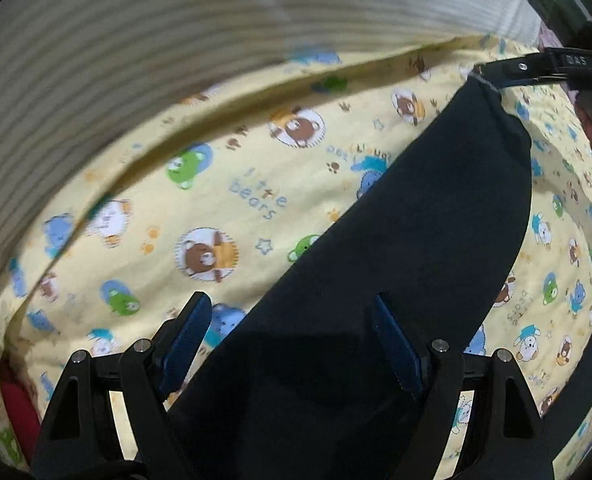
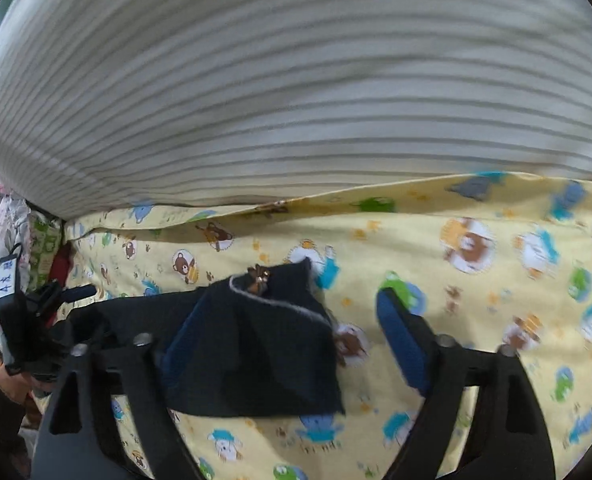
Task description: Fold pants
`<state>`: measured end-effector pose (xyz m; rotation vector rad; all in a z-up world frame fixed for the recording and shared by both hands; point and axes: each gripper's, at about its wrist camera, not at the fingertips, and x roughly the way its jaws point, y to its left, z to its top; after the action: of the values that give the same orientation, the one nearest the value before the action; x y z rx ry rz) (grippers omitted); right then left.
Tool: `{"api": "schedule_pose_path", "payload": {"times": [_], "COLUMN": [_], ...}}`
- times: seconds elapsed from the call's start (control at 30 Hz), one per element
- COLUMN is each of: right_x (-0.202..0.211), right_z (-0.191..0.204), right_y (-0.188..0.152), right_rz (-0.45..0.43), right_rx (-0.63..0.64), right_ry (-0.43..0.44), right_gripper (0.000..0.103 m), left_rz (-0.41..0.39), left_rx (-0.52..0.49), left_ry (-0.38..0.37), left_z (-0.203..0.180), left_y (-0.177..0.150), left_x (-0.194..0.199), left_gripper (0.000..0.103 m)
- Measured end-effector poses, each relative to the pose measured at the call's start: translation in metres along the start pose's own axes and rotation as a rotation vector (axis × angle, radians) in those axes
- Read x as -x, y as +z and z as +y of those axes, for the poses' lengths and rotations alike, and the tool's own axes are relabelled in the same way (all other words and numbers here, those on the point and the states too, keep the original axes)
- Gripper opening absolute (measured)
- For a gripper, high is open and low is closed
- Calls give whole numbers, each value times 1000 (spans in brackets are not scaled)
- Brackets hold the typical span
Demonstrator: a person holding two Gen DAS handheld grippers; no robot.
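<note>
So far your dark pants lie as one long narrow strip across the bear-print sheet on the bed, apparently already halved lengthwise. Both sets of fingers stand wide apart, gripping nothing: left gripper over one end, right gripper over the other. I judge the crosswise folds are left.

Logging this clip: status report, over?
Left claw open, straddling pants. Right claw open, pants corner draped on one finger. Bear-print sheet underneath; striped cushion behind, not obstructing.
</note>
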<state>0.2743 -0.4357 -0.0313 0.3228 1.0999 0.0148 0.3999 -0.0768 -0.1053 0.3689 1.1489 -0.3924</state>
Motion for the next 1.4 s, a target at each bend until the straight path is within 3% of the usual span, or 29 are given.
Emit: {"api": "schedule_pose_path", "payload": {"times": [0.07, 0.17, 0.23, 0.33, 0.47, 0.7, 1.07, 1.4], "right_x": [-12, -15, -10, 6, 29, 80, 123, 153], "right_z": [2, 5, 7, 14, 13, 22, 9, 2], "right_y": [1, -3, -6, -15, -26, -81, -183, -249], "right_rz": [29, 39, 27, 3, -21, -69, -79, -119], "right_rx": [4, 19, 34, 56, 60, 56, -16, -83], "right_ry": [15, 25, 12, 10, 7, 13, -22, -46], "right_gripper": [70, 39, 20, 16, 16, 16, 16, 16], "left_rz": [39, 61, 54, 25, -24, -81, -45, -27], "left_rx": [-2, -23, -31, -29, -5, 33, -5, -50], "left_ry": [-31, -55, -94, -105, -164, -255, -369, -382], "left_z": [1, -3, -7, -10, -10, -31, -123, -182], "left_y": [4, 6, 6, 3, -11, -52, -130, -173], "left_x": [-11, -20, -16, -3, 27, 80, 121, 131], "left_gripper": [79, 60, 25, 9, 6, 6, 6, 6]}}
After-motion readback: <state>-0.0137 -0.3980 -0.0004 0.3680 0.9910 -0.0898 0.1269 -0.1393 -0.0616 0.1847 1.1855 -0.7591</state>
